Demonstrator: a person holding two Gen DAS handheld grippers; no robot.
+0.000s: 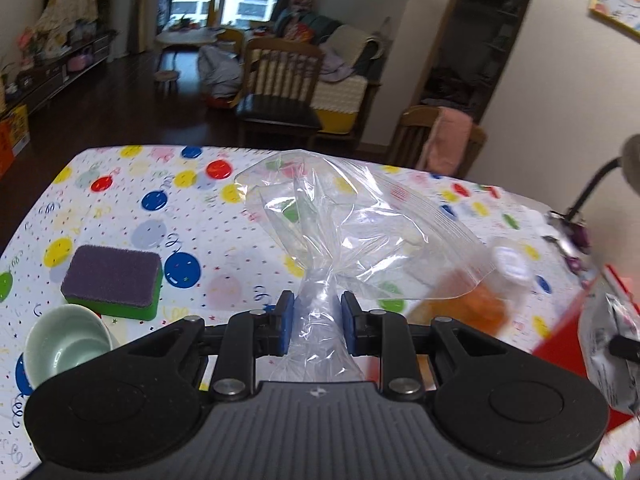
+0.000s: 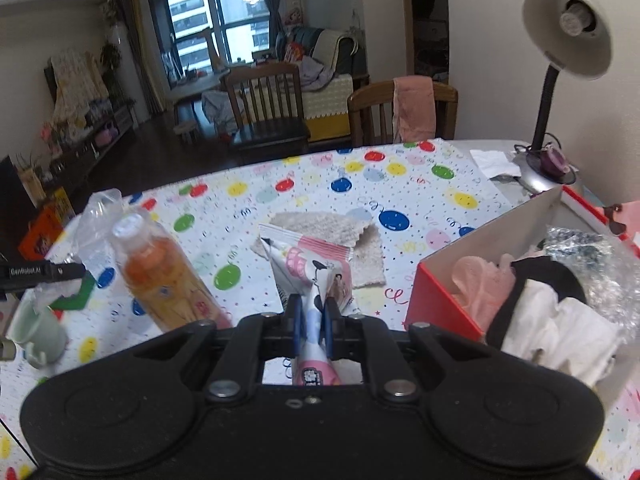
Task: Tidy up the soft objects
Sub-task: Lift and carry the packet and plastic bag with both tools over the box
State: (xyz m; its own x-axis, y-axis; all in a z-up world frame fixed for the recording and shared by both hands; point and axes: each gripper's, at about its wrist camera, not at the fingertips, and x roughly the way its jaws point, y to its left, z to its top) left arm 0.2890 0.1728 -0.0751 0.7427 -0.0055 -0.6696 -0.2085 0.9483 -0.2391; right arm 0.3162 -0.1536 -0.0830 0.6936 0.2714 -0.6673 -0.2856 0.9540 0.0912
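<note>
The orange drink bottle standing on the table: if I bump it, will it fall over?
Probably. The bottle is tall and narrow, so it likely tips easily. It looks round, so it may roll across the tablecloth. It seems mostly full, so fairly heavy.

Place: home living-dining room
Landmark: table [image 2: 460, 148] under balloon-print cloth
Beyond it: wooden chairs [image 2: 264, 100], sofa [image 2: 332, 80], big window [image 2: 216, 12]

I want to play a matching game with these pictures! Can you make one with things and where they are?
Things:
1. clear zip bag
2. pink snack packet
3. purple-and-green sponge
4. pink cloth

Places:
A. draped over a chair back
B. pinched in the right tool
C. lying on the tablecloth
D. pinched in the left tool

Pairs: 1-D, 2-B, 3-C, 4-A
</note>
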